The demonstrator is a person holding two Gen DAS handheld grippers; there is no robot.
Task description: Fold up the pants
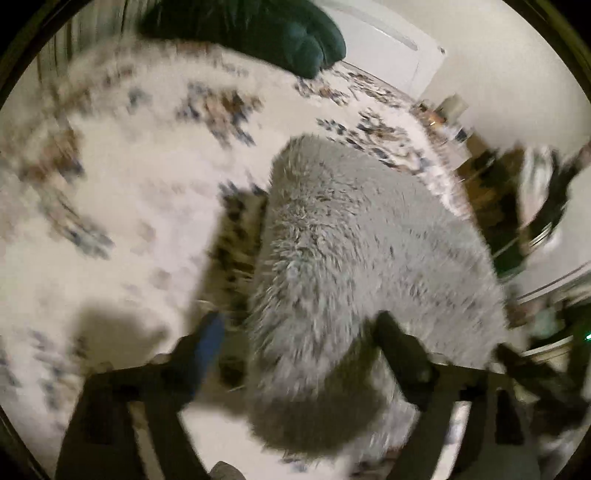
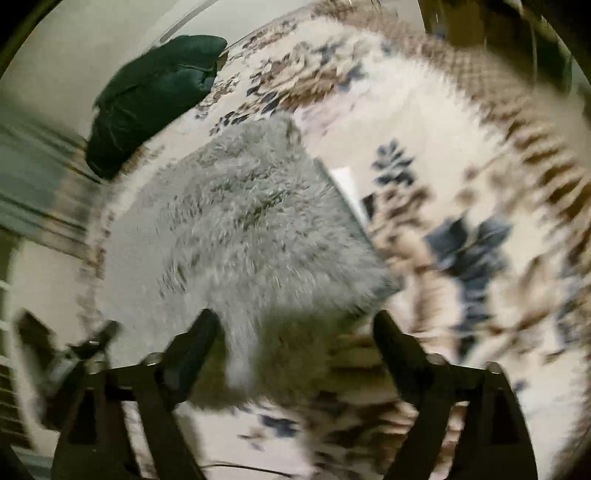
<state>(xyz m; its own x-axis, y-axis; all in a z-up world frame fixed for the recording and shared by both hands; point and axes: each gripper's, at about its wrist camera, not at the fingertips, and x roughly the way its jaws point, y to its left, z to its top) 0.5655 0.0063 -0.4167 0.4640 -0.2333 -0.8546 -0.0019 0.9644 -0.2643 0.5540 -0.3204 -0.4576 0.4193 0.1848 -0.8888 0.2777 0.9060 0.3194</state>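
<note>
The pants (image 1: 354,258) are grey, fluffy fleece, lying folded in a thick bundle on a floral bedspread (image 1: 140,177). In the left wrist view my left gripper (image 1: 299,332) is open, its fingers straddling the near end of the bundle. In the right wrist view the same pants (image 2: 258,229) lie ahead, and my right gripper (image 2: 295,328) is open with its fingers on either side of the bundle's near edge. Both views are motion-blurred. I cannot tell whether the fingers touch the fabric.
A dark green cushion (image 1: 266,29) lies at the far end of the bed, also in the right wrist view (image 2: 147,99). A cluttered nightstand (image 1: 491,173) stands beyond the bed's right edge. A white wall and door (image 1: 388,44) are behind.
</note>
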